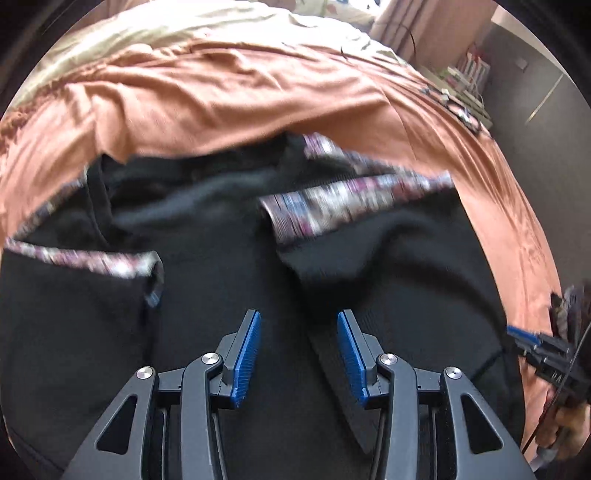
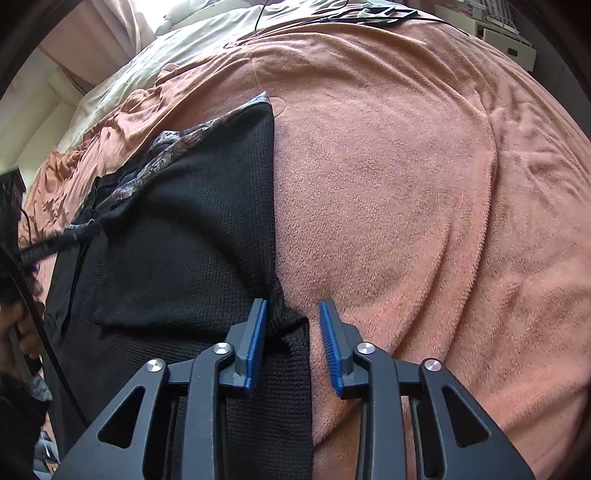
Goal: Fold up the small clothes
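A black knit garment [image 1: 229, 266] with patterned purple-white trim [image 1: 325, 210] lies crumpled on an orange blanket [image 1: 221, 96]. My left gripper [image 1: 299, 321] is open just above the black cloth, nothing between its blue pads [image 1: 247, 350]. In the right wrist view the same garment [image 2: 192, 229] lies flat at the left, its straight edge running down to my right gripper [image 2: 293, 310]. That gripper is open, with a bunched bit of the garment's edge [image 2: 284, 325] lying between the fingers. The right gripper also shows at the left wrist view's right edge [image 1: 539, 347].
The orange blanket [image 2: 406, 184] covers the bed to the right of the garment. A pale sheet [image 2: 177, 48] lies at the far end. Black cables and glasses [image 2: 369, 14] rest near the far edge. White shelves [image 1: 469, 74] stand beyond the bed.
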